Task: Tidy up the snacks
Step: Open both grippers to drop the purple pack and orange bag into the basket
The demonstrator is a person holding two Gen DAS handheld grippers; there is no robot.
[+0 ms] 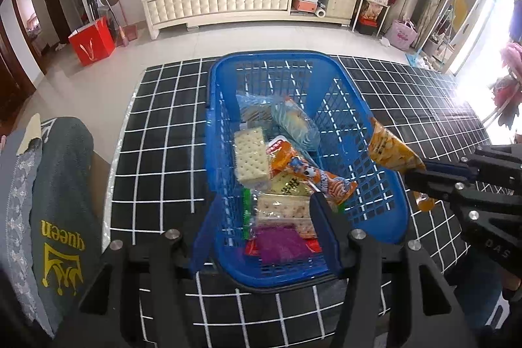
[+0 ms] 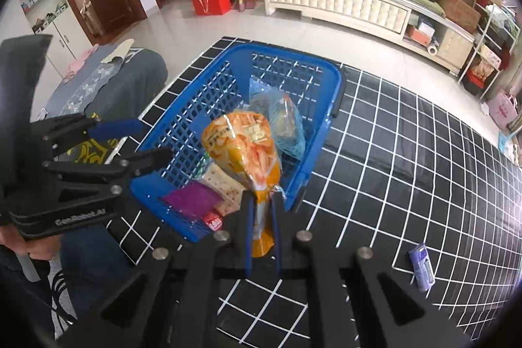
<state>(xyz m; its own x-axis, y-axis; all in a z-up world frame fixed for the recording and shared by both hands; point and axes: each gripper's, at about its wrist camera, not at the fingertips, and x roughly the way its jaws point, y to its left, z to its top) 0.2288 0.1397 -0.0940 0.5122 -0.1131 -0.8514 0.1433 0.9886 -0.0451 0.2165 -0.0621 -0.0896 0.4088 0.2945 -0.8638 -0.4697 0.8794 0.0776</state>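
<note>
Currently right gripper (image 2: 261, 207) has its fingers clamped on the tail of an orange chip bag (image 2: 243, 149), bag held up off the table over the basket's near right rim. In the left wrist view that bag (image 1: 390, 152) sits at 3 o'clock of the basket, just outside the right wall, with the right gripper (image 1: 421, 172) coming in from the right edge.

Left gripper (image 1: 261, 234) is spread wide, gripping nothing. Its fingers (image 1: 326, 230) straddle the basket's near end: right finger inside over the snacks, left finger mostly hidden behind the blue wall. Whether they touch the wall, can't tell.

Blue basket (image 1: 365, 106) stands on the black grid table (image 1: 156, 126). Inside:
- crackers (image 1: 249, 154) at 9 o'clock
- orange wrapper (image 1: 310, 172) in the centre, lying diagonally
- clear bluish bag (image 1: 295, 123) at 12 o'clock
- purple pack (image 1: 280, 242) at 6 o'clock, under a clear biscuit pack (image 1: 284, 209)

Loose purple packet (image 2: 422, 266) lies on the table at 4 o'clock of the basket, well apart from it.

Folded grey cloth (image 1: 62, 185) sits off the table's left edge, at 9 o'clock.
</note>
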